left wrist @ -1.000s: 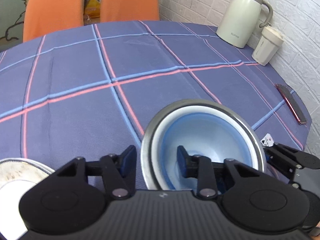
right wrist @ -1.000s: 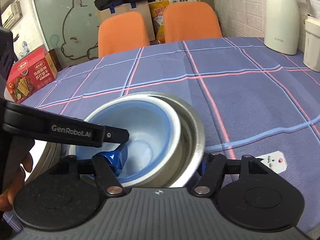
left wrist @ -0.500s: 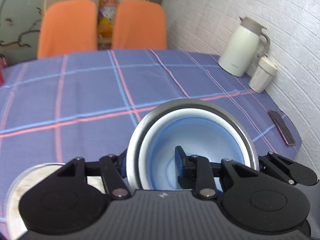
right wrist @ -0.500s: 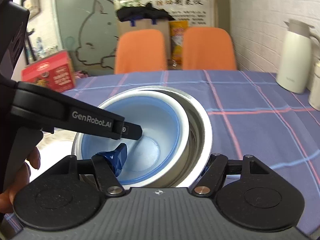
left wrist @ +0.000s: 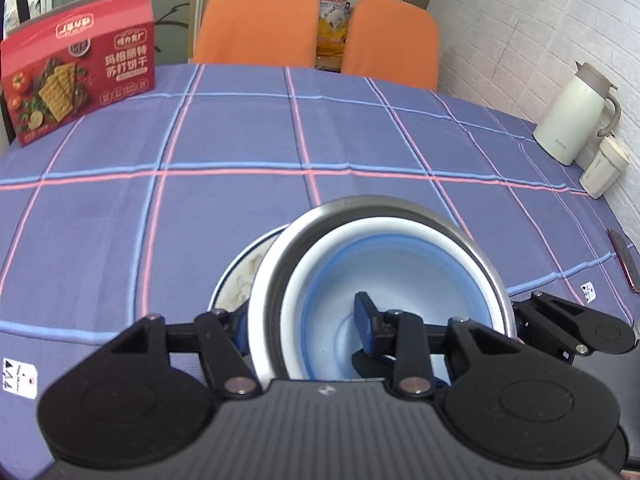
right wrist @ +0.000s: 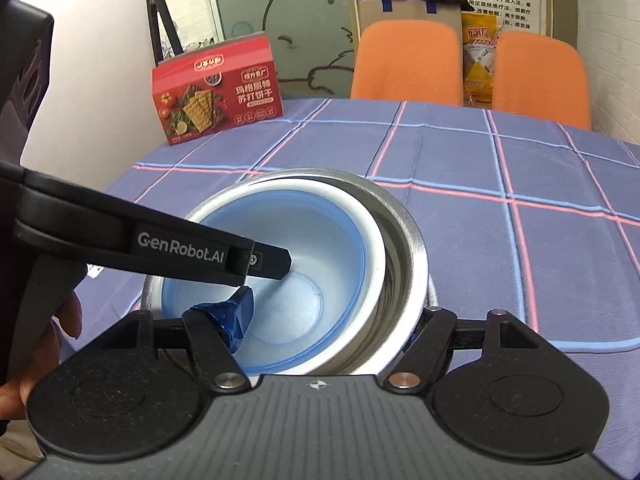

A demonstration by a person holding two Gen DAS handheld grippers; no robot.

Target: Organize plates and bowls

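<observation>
Left wrist view: the nested bowls (left wrist: 384, 280) are carried over the dirty plate (left wrist: 240, 276) near the table's (left wrist: 240, 140) near edge, presumably for stacking. Opposite rim walls are clamped by the left gripper (left wrist: 304, 320) and right gripper (right wrist: 332, 316), so the load is shared.

even, fairly bright indoor light, soft and diffuse, source not visible. strong fisheye bending, dark vignette in the corners of both views. glare streak on the steel bowl (right wrist: 412, 248) rim. soft shadows on the tablecloth (left wrist: 224, 216). orange chairs (left wrist: 256, 20) slightly smeared by motion blur. near gripper housings soft.
</observation>
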